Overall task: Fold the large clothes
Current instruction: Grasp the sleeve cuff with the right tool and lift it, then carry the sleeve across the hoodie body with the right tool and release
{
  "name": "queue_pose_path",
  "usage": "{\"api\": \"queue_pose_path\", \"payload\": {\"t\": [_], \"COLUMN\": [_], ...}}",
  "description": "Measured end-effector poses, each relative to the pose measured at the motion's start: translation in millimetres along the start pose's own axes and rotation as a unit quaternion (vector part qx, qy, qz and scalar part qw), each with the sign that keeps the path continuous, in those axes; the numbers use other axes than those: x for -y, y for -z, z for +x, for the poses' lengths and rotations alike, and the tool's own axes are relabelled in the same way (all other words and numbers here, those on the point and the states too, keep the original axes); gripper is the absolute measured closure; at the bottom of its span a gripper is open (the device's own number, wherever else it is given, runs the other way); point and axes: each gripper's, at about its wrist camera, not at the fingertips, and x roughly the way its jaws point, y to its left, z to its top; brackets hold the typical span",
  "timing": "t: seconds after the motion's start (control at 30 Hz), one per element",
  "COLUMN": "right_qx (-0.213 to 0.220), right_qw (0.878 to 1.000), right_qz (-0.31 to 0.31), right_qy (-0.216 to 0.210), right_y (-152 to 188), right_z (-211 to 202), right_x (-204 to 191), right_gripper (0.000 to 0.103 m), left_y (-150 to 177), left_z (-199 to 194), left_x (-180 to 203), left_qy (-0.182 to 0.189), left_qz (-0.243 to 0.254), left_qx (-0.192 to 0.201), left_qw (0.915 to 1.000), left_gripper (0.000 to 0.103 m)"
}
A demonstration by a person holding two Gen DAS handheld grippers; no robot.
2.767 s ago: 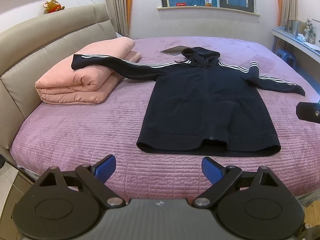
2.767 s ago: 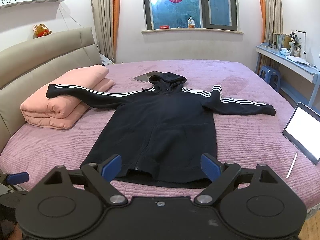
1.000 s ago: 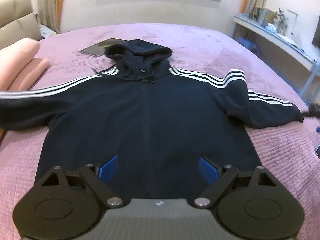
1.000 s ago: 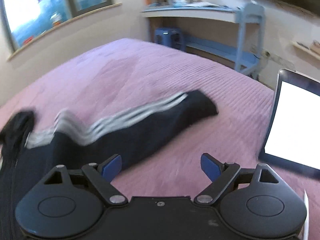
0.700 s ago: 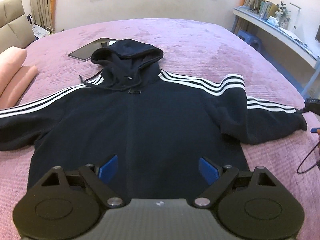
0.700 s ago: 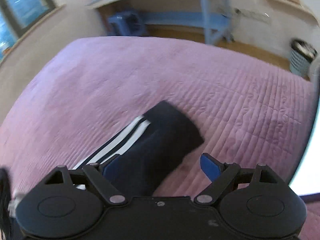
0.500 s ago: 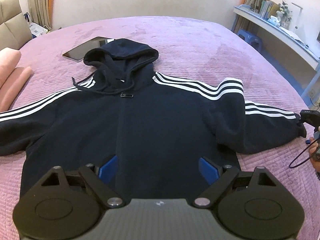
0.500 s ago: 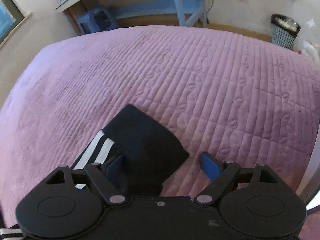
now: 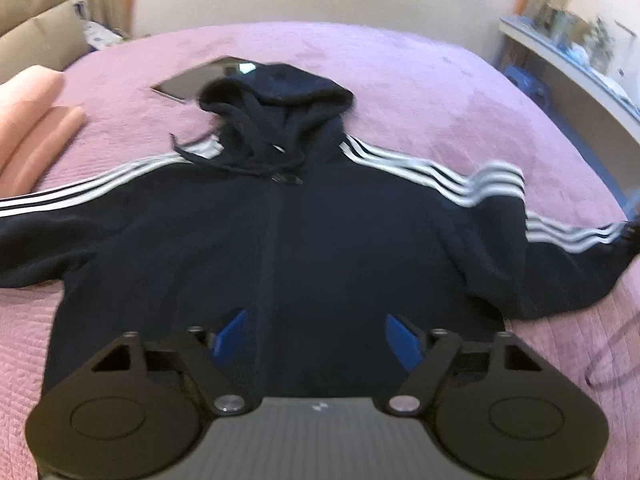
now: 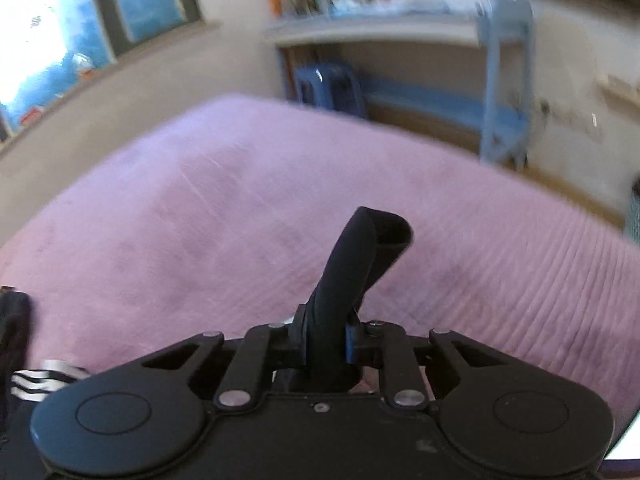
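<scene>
A dark navy zip hoodie (image 9: 280, 232) with white sleeve stripes lies face up, spread on the purple bedspread (image 9: 440, 92). My left gripper (image 9: 316, 338) hovers over its lower front. The jaws are closing, and the blue pads (image 9: 229, 334) stand apart with only flat fabric below them. My right gripper (image 10: 326, 344) is closing on the right sleeve's cuff (image 10: 364, 252). The pads pinch the cuff and its end sticks up above the fingers. In the left wrist view that sleeve (image 9: 560, 256) runs off to the right edge.
A dark tablet (image 9: 192, 80) lies behind the hood. Folded pink bedding (image 9: 28, 120) sits at the left by the headboard. Beyond the bed's right side are a blue stool (image 10: 328, 88) and a blue-framed desk (image 10: 500, 80). A thin cable (image 9: 608, 364) lies on the bedspread.
My right gripper went from wide open around the cuff to shut on it and has raised it off the bed. My left gripper's jaws have narrowed a little.
</scene>
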Motion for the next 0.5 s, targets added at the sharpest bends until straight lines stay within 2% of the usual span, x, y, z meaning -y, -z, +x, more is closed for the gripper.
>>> {"api": "queue_pose_path", "payload": {"t": [0.23, 0.33, 0.37, 0.43, 0.5], "right_qx": [0.071, 0.131, 0.149, 0.168, 0.172], "right_qw": [0.993, 0.983, 0.980, 0.980, 0.981], "right_qz": [-0.011, -0.024, -0.029, -0.049, -0.072], "right_qy": [0.097, 0.129, 0.129, 0.100, 0.044], "right_y": [-12, -16, -14, -3, 16], "right_z": [-74, -118, -136, -167, -196], "right_x": [-3, -24, -38, -77, -124], "right_gripper": [0.083, 0.083, 0.083, 0.083, 0.083], "left_y": [-3, -4, -5, -4, -6], "left_z": [-20, -30, -34, -41, -48], "left_x": [-46, -68, -78, -96, -115], "left_qy": [-0.013, -0.029, -0.034, -0.042, -0.046], "left_qz": [-0.023, -0.022, -0.024, -0.033, -0.043], "left_qx": [0.011, 0.016, 0.018, 0.020, 0.024], "left_qw": [0.9996, 0.9992, 0.9990, 0.9984, 0.9977], "left_gripper": [0.028, 0.028, 0.028, 0.028, 0.028]}}
